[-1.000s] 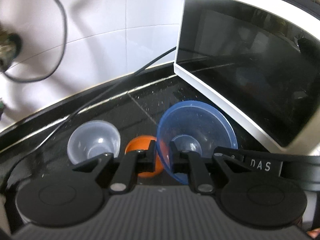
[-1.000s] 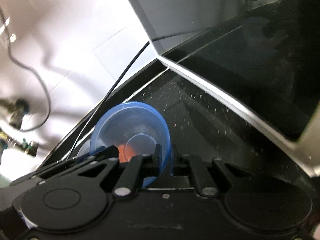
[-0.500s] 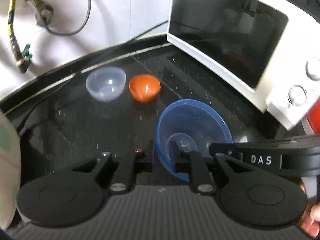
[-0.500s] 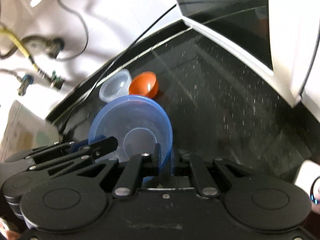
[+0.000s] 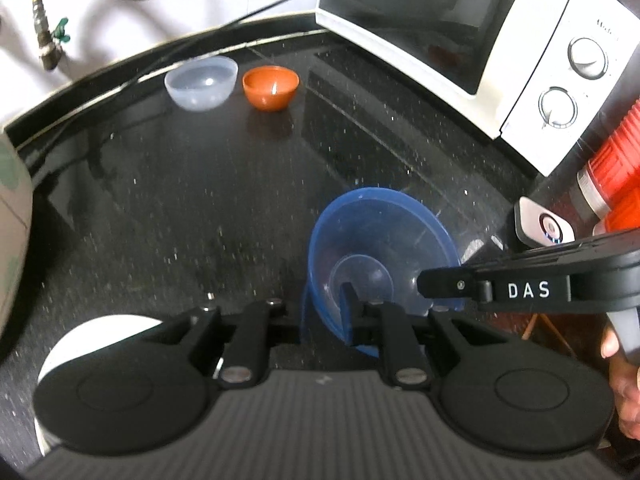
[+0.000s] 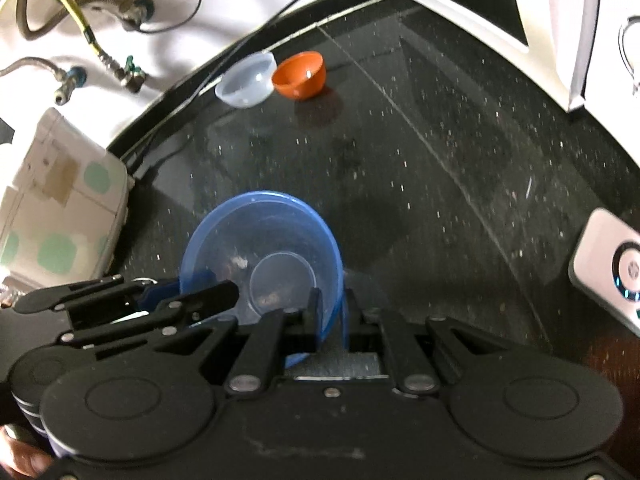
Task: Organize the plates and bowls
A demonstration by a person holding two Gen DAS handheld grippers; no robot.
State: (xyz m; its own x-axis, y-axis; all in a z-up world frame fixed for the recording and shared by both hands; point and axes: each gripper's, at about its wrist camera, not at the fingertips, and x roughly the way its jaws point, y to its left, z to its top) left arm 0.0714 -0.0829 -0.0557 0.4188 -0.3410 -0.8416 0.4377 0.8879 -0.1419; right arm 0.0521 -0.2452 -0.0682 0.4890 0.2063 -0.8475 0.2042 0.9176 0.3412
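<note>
A translucent blue bowl (image 5: 380,248) is held above the black speckled counter (image 5: 200,200) by both grippers. My left gripper (image 5: 320,316) is shut on its near rim. My right gripper (image 6: 332,320) is shut on the rim on the other side; the bowl also shows in the right wrist view (image 6: 264,256). A clear bowl (image 5: 201,82) and an orange bowl (image 5: 271,87) sit side by side at the far edge by the wall. A white plate (image 5: 92,340) lies at the near left, mostly hidden by my left gripper.
A white microwave (image 5: 480,40) stands at the back right. A red container (image 5: 616,176) and a white device (image 5: 544,228) are at the right. A white and green box (image 6: 52,208) stands at the left. Hoses and a cable (image 6: 88,32) hang on the wall.
Both grippers have pulled back from the wall with the blue bowl, leaving the clear and orange bowls far off. The white plate has come into view.
</note>
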